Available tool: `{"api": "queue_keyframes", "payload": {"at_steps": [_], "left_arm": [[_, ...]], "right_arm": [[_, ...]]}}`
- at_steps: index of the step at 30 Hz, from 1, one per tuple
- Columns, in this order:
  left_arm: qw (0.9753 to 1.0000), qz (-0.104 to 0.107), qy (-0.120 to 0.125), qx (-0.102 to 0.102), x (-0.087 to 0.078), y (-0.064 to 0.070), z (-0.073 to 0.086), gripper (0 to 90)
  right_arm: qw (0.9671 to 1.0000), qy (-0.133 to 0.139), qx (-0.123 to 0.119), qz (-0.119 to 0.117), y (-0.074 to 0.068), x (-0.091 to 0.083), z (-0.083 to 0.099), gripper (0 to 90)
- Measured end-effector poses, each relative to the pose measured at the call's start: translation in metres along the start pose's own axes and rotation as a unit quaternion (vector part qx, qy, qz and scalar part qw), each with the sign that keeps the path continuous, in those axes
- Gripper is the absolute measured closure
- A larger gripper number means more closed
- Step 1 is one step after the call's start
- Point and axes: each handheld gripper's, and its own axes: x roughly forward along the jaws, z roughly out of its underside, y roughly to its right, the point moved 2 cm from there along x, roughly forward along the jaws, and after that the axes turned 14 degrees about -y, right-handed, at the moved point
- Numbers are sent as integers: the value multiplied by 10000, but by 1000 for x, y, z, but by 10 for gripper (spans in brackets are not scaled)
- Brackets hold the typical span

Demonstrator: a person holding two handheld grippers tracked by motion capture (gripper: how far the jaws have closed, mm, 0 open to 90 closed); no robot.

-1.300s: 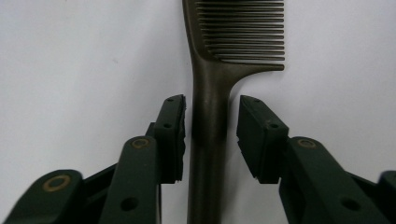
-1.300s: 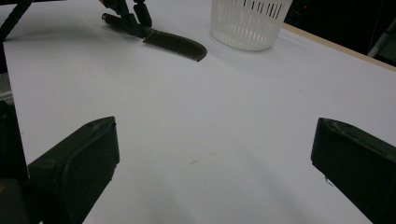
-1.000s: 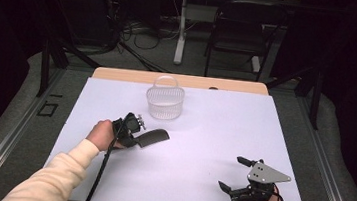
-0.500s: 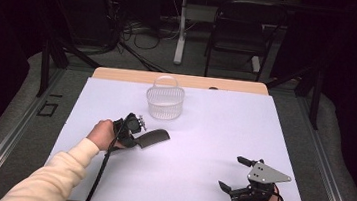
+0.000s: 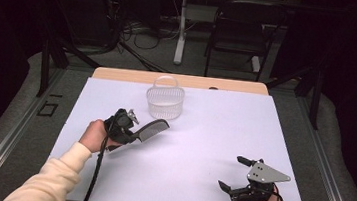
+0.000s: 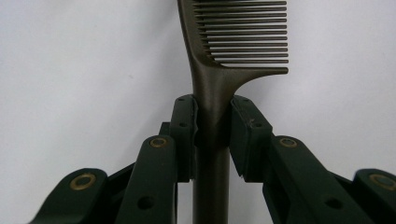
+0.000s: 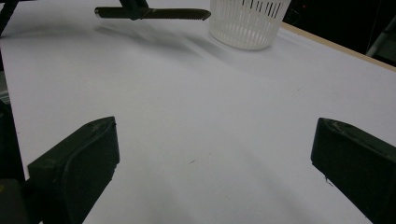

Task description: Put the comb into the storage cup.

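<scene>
Nearest the person, the right gripper (image 5: 237,174) rests on the table (image 5: 213,134) with jaws wide apart. Farther off, the left gripper (image 6: 212,126) clamps the comb (image 6: 219,70) by its handle, teeth beyond the fingertips, near the basket (image 5: 165,101).
</scene>
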Motion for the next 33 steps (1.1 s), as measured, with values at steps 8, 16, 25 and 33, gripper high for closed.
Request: {"api": "queue_keyframes", "payload": {"at_steps": [8,16,25,33], "left_arm": [[9987,62,446,-238,-8,-1,8,721],[9920,76,1123,-575,-15,-2,20,721],[9851,58,1510,-821,-15,-3,33,721],[9800,-9,1778,-896,-17,-2,37,722]], "right_arm": [[10000,-9,4,13,1,1,0,5],[10000,-30,18,25,2,2,1,5],[10000,-49,35,39,2,5,-1,5],[9999,-96,72,42,3,5,0,5]]}}
